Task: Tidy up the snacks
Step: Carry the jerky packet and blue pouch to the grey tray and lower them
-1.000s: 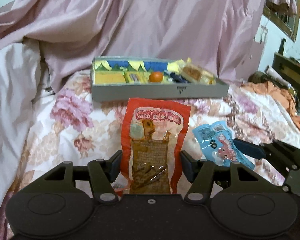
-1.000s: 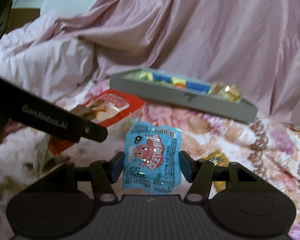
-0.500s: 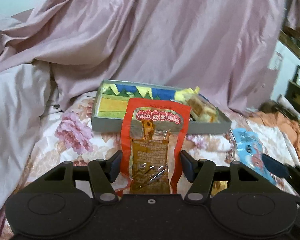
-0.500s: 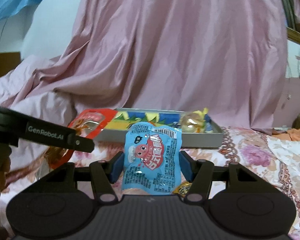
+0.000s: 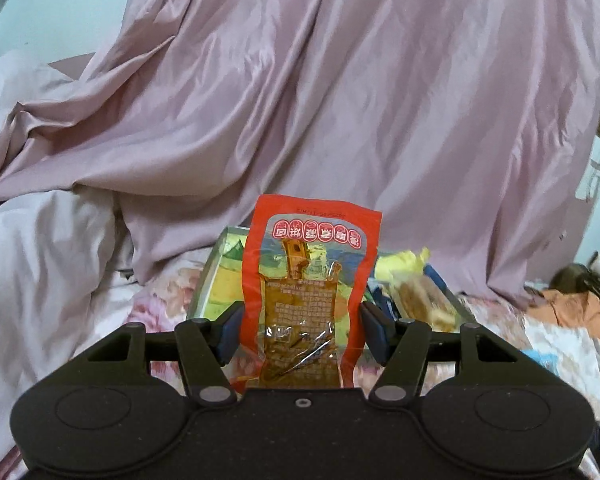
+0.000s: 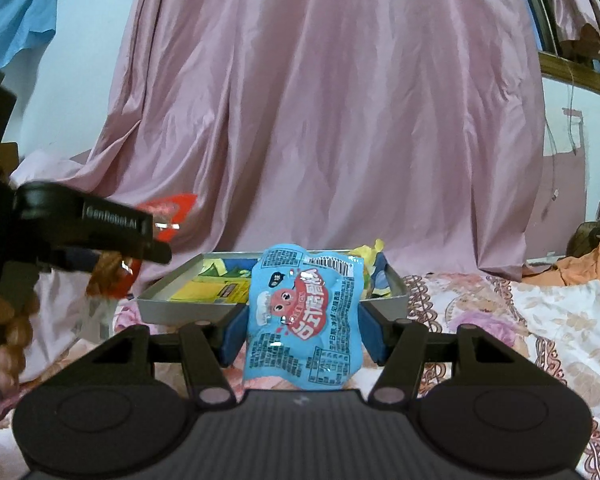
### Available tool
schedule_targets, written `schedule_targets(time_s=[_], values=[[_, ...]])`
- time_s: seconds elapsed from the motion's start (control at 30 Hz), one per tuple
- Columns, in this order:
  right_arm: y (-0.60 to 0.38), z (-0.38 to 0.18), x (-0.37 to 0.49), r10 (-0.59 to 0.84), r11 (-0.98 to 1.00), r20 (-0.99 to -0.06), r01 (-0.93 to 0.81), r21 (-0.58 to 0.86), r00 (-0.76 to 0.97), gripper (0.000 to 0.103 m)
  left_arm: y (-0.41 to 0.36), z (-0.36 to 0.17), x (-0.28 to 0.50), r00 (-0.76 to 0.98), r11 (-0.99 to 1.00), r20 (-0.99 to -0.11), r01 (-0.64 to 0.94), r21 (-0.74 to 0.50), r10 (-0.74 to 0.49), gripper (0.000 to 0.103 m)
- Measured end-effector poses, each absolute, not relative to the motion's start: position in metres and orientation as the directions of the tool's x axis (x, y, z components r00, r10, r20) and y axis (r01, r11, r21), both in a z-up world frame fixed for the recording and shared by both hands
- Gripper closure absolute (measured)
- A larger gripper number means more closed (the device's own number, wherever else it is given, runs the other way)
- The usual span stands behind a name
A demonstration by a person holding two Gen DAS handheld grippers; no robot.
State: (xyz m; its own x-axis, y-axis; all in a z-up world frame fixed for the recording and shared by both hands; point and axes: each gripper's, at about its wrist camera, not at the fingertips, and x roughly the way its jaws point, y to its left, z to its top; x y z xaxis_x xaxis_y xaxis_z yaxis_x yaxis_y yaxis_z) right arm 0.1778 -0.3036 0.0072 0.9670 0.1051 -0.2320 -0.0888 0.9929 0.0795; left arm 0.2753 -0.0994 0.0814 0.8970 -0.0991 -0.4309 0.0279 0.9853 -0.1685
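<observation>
Both grippers are busy here. The left gripper (image 5: 302,330) has its blue pads (image 5: 229,332) pressed in on the sides of a red snack pouch (image 5: 310,280), which stands upright between them with brown stuff showing through the clear window. The right gripper (image 6: 302,330) is clamped the same way on a light blue snack packet (image 6: 304,316) with a red cartoon face on it, also held upright.

Both are held up off the bed, pointing roughly level at the grey tray (image 6: 180,308) lying on the floral bedsheet (image 6: 500,312). From the right wrist view the left gripper shows at the left edge, side on, with the red pouch poking out past its fingers, a bit higher than the tray and to its left. The picture's blurry there.

The tray already has stuff in it: yellow and blue packets on the left, and a pale wrapped cake thing (image 5: 420,300) plus a crumpled yellow wrapper (image 6: 370,252) toward the right end. Each held bag blocks the middle of the tray in its own camera. Behind it all hangs a big pink satin sheet (image 6: 340,120), and there's orange cloth (image 6: 580,264) bunched up off to the right.
</observation>
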Motion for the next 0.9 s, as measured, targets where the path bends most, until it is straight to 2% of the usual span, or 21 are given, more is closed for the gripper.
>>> schedule_targets(time_s=[0.23,0.43,0.73,0.9], values=[[-0.302,0.000,0.200,0.099,0.995,-0.188,-0.090,0.052,0.977,0.039,-0.092,0.086,0.316,0.882,0.973,-0.461,-0.017,-0.229,-0.093,0.040],[-0.292,-0.010,0.235,0.112,0.994,-0.157,-0.110,0.023,0.981,0.039,-0.087,0.086,0.348,0.886,0.973,-0.460,-0.051,-0.227,-0.061,0.040],[-0.286,-0.013,0.296,0.093,0.996,-0.035,-0.093,-0.002,0.995,0.039,-0.089,0.071,0.395,0.897,0.974,-0.441,-0.086,-0.210,-0.016,0.040],[-0.287,-0.023,0.318,0.091,0.996,-0.008,-0.091,0.009,0.996,0.039,-0.090,0.056,0.422,0.886,0.964,-0.463,-0.108,-0.243,-0.018,0.040]])
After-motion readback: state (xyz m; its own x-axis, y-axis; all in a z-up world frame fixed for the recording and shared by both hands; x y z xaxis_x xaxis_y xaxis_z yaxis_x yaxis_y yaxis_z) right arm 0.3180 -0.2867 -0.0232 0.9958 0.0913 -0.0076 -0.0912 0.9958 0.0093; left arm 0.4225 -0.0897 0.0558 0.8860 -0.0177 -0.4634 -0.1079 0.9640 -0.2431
